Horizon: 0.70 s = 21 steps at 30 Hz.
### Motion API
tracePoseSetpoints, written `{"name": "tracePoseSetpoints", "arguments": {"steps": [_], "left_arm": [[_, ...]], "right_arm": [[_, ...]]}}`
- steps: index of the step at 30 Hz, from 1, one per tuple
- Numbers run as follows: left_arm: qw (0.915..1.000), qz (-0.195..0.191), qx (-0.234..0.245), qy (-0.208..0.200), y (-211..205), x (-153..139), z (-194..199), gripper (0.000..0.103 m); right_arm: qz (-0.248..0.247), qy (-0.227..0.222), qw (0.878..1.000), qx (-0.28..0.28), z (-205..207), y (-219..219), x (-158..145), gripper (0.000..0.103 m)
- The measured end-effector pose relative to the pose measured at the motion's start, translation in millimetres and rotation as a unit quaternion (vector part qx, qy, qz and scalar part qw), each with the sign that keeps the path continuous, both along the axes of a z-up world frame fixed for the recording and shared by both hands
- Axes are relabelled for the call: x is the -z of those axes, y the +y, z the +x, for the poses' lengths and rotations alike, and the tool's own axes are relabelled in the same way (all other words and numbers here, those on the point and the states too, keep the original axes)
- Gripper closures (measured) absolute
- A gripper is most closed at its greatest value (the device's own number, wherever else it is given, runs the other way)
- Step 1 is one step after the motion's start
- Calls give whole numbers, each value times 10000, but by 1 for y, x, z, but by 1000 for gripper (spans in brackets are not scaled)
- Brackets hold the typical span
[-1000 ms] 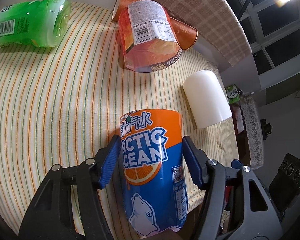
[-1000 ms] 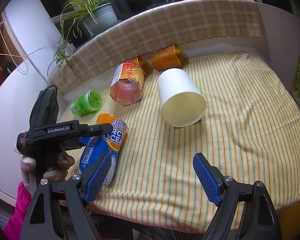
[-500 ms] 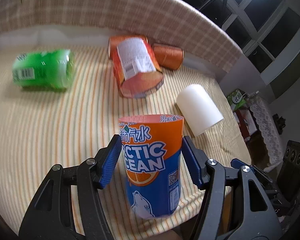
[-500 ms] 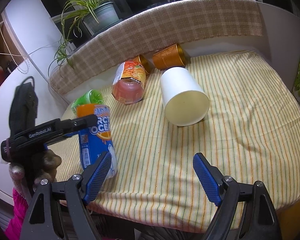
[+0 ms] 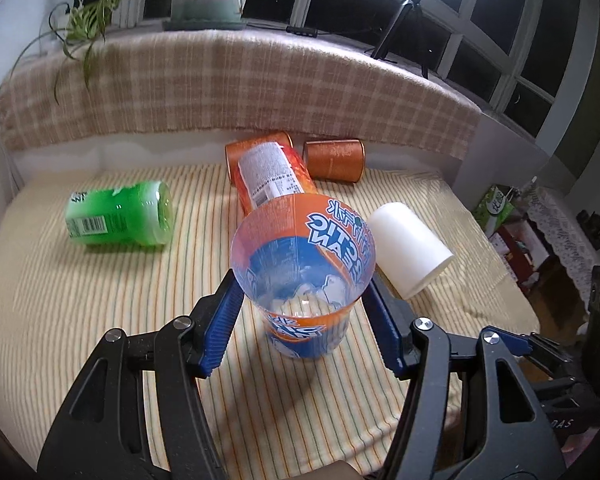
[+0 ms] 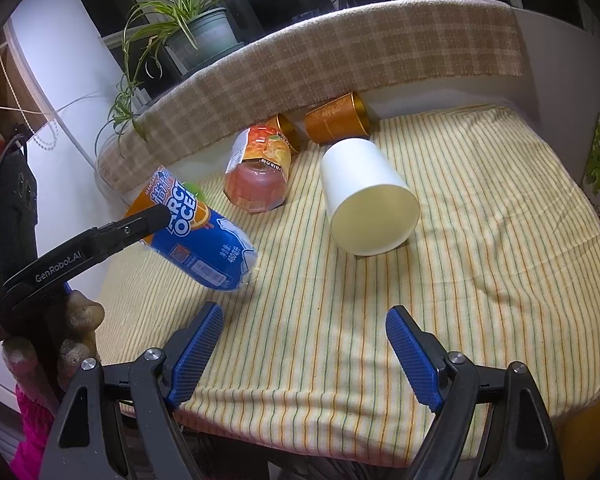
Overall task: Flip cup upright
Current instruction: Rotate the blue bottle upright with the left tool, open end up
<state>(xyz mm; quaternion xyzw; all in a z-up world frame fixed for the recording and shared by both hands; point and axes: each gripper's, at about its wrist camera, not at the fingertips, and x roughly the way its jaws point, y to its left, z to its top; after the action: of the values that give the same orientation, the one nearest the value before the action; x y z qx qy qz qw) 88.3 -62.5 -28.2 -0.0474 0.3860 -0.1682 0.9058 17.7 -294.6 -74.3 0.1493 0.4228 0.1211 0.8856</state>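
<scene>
Since a second ago we tip the cup (image 5: 304,276) mouth-up, pinched in our left claw (image 5: 300,328); next, set it down. Right claw (image 6: 304,352) gapes.

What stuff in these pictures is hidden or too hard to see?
- Green cup: in the right wrist view only a sliver shows behind the blue and orange cup.
- Blue and orange cup's base: in the left wrist view it faces away; whether it touches the striped cloth is unclear.
- Left tongs: in the right wrist view the cup covers the far pad.
- Labels: print too small.
</scene>
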Motion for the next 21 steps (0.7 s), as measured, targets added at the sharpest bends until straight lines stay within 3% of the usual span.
{"name": "tracePoseSetpoints", "arguments": {"steps": [21], "left_arm": [[9963,756,-29,-420,-21,11,-4,40]], "right_arm": [[-573,-314,9977,185,-7,4,-6,17]]}}
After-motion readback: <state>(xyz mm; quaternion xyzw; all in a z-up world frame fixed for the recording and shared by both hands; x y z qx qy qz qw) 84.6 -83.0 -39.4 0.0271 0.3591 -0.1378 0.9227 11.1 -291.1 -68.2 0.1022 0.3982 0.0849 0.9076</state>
